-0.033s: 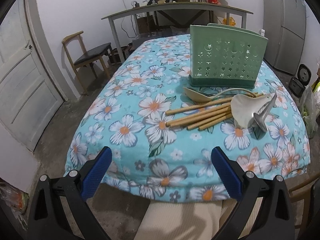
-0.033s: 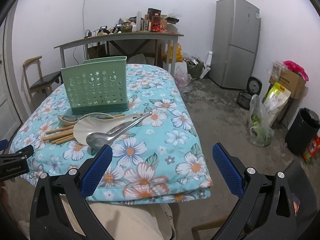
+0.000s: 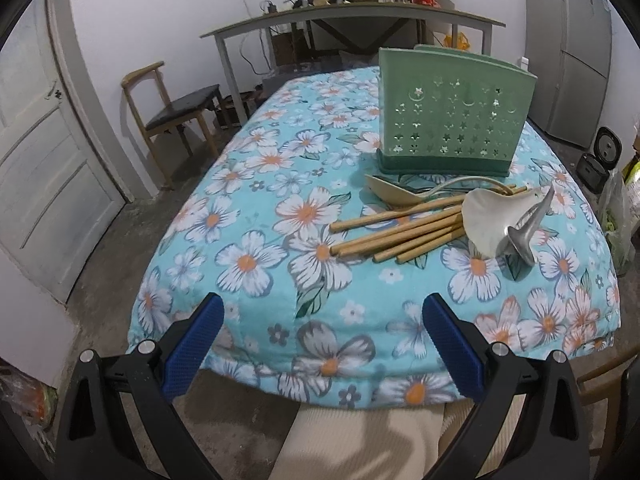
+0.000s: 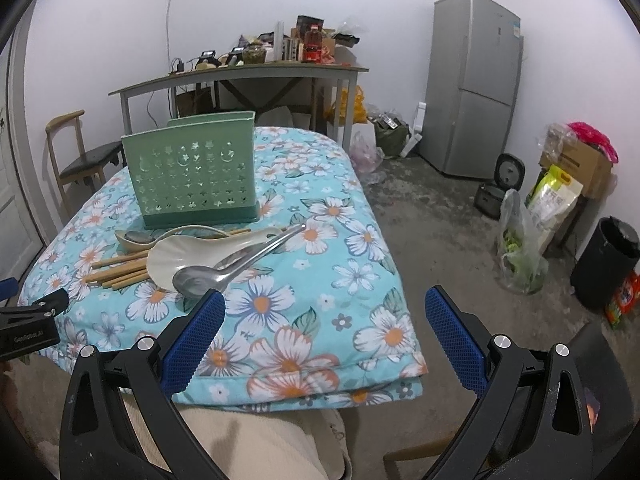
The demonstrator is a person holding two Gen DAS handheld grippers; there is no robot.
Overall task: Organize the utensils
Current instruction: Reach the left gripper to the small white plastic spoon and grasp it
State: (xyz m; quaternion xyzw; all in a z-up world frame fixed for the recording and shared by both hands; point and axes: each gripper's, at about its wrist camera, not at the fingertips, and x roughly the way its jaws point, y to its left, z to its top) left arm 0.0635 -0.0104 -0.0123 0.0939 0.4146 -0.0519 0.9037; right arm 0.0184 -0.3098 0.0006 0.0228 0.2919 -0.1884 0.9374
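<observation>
Nothing is shifting between the earlier pictures and these: both grippers and every utensil are sitting where they were. I am holding the left gripper [image 3: 322, 346] and the right gripper [image 4: 324, 340] low at the near edge of the table [image 3: 256, 184], both sets of fingers spread wide and carrying nothing. Just beyond them, the utensils are lying in one loose heap on the flowered cloth: a steel spoon [image 4: 224, 272] resting across a white ladle [image 4: 180, 256], with the chopsticks [image 3: 400, 232] fanning out underneath and a beige spoon [image 3: 394, 194] behind. Farther back, the green holder [image 3: 452, 128] is standing upright and looks empty, though I cannot see inside.

I am judging that sorting is not yet begun. The next move is calling for a reach to the topmost piece, probably the steel spoon, pinching its handle and lifting it clear.

Only the right view is showing the fridge side of the room and the left gripper's tip; only the left view is showing the door.
</observation>
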